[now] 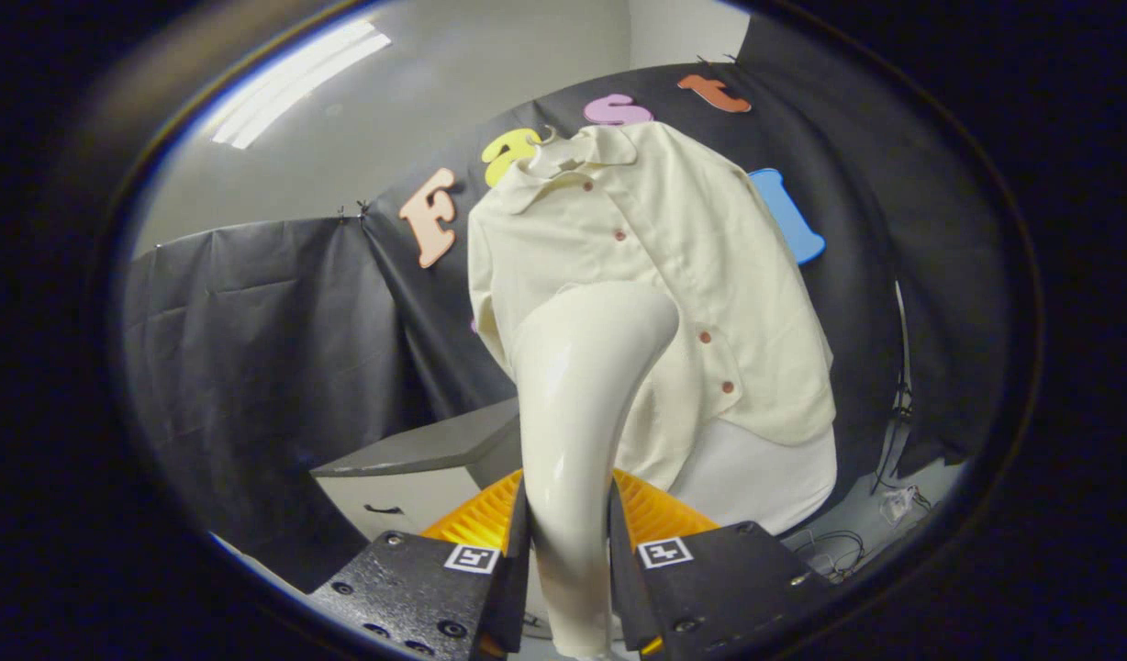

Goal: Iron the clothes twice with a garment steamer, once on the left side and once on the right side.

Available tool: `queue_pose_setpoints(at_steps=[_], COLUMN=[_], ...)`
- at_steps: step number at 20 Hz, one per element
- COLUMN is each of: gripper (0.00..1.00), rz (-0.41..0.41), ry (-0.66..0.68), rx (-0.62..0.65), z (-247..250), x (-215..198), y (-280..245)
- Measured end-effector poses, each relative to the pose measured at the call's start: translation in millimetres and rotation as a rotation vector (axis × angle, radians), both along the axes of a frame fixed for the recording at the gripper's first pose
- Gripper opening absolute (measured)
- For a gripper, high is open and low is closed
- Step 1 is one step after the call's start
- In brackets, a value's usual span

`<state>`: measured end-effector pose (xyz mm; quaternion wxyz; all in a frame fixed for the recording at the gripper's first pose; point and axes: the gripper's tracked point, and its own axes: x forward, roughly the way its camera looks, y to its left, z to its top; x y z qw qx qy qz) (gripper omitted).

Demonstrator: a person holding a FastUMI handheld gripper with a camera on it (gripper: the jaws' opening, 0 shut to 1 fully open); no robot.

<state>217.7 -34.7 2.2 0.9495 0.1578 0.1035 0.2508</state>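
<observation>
Gripper (568,560) jaws pinching the handle of the glossy cream plastic garment steamer (577,404) from both sides, its head raised just ahead at the lower left front of the cream button-up fabric shirt (646,275) hanging on the far booth wall. Steamer looks rigid, smooth and likely slippery, probably top-heavy, so the grip low on the narrow handle seems right but wants firm squeeze. Shirt is soft, light, will likely sway and crease under pressure; grey cabinet (417,468) sits near left.
</observation>
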Motion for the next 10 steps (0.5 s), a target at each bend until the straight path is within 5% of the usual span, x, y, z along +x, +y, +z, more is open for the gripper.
queue_pose_setpoints(at_steps=[10], gripper=[0.41], rz=[-0.003], ry=[-0.197], rx=[-0.095], z=[91.5], x=[-75.4], y=[106.2])
